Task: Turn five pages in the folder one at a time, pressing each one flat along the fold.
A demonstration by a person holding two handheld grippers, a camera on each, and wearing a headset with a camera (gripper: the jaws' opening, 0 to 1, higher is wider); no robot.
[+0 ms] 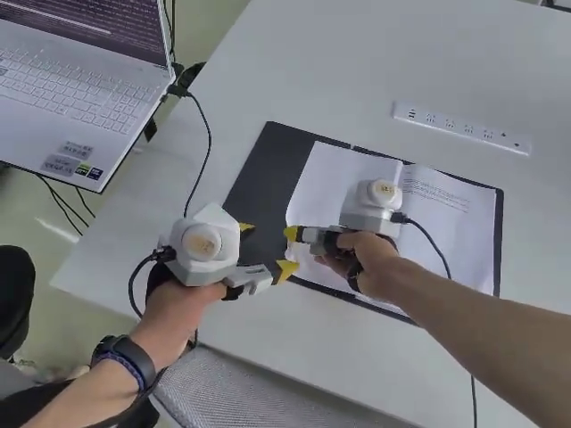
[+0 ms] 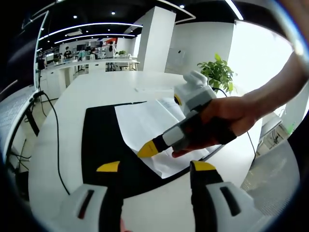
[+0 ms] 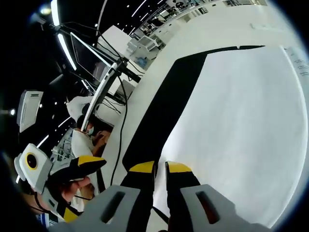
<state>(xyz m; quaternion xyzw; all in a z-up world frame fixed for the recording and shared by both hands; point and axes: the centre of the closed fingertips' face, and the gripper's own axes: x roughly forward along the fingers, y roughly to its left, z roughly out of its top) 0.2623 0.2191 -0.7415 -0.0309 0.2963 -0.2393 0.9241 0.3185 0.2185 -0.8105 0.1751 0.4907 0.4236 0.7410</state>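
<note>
While left gripper (image 2: 155, 166) gapes, right gripper (image 3: 161, 167) pinches page (image 3: 231, 121).

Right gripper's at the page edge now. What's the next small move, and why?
Probably open the right gripper and let the white paper page settle onto the black folder: it already lies turned, blank side up, and the jaws seem shut on its free edge.

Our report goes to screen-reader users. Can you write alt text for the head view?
The right tongs pinch the edge of a white paper page in an open black folder on a white table, while the left tongs hover open beside them.
</note>
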